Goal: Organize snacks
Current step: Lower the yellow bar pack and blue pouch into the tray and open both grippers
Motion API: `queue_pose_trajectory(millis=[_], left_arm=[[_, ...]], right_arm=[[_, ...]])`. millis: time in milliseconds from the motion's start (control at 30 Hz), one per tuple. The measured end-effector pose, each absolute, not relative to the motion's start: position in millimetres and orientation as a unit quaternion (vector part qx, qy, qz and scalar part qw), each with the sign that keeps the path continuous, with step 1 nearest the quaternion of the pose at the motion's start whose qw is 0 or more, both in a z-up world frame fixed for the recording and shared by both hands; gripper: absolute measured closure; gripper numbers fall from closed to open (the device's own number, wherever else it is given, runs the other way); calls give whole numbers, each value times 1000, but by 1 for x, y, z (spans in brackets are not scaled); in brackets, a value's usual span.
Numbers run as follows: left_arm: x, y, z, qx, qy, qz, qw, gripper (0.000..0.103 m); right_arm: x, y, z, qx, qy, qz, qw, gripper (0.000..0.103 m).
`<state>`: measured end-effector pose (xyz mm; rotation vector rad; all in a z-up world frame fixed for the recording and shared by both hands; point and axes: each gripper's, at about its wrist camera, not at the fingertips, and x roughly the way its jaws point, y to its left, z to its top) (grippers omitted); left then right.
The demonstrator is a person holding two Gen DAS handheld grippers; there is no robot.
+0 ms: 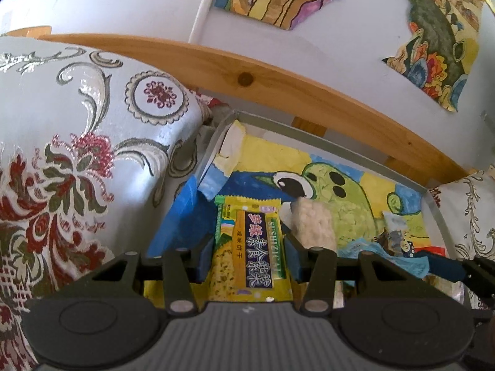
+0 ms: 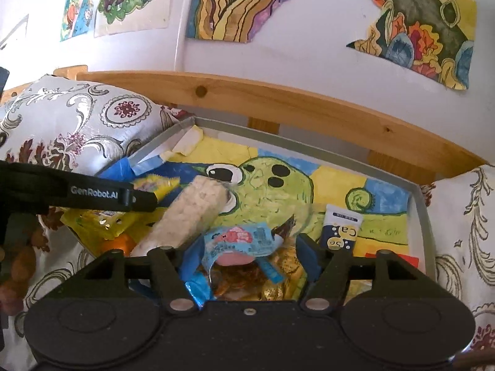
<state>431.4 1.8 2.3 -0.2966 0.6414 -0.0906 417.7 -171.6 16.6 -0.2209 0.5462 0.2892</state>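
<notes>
My left gripper (image 1: pixel 249 258) is shut on a yellow biscuit packet (image 1: pixel 250 241) with a dark blue label, held over the left end of a grey-rimmed tray (image 1: pixel 309 134) lined with a frog painting. A rice-cracker roll (image 1: pixel 312 222) in clear wrap lies just right of it. My right gripper (image 2: pixel 246 261) is open, its blue fingers (image 2: pixel 306 256) on either side of a light blue wrapped snack (image 2: pixel 238 241) that lies above gold-wrapped sweets (image 2: pixel 278 281). The roll (image 2: pixel 188 216), a small "Ca" sachet (image 2: pixel 338 228) and another yellow packet (image 2: pixel 102 222) also lie in the tray (image 2: pixel 417 204).
Patterned cushions flank the tray, one on the left (image 1: pixel 77 154) and one on the right (image 2: pixel 464 232). A wooden rail (image 1: pixel 278 92) runs behind the tray, under a white wall hung with paintings (image 2: pixel 235 3). The left gripper's body (image 2: pixel 77 191) reaches in from the left.
</notes>
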Motion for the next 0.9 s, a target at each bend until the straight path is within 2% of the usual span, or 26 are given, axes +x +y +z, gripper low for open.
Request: queue_pose_trajectory(millis=[133, 233, 367, 533, 600, 667, 900], left_arm=[[429, 0, 3, -140, 315, -42, 938, 50], [427, -2, 6, -136, 316, -42, 938, 43], [421, -5, 12, -135, 309, -42, 941, 25], [407, -3, 27, -135, 286, -39, 948, 11], [400, -3, 32, -133, 277, -34, 951, 4], [391, -2, 38, -128, 266, -29, 955, 1], [359, 2, 56, -120, 248, -19, 961, 1]], right_arm=[[411, -174, 21, -117, 259, 141, 948, 30], [407, -177, 25, -115, 253, 140, 950, 25], [400, -180, 33, -116, 239, 136, 954, 18], [390, -186, 44, -114, 225, 130, 959, 12], [385, -189, 48, -108, 221, 129, 961, 6], [378, -192, 53, -105, 214, 123, 963, 5], [352, -203, 72, -84, 204, 111, 969, 1]])
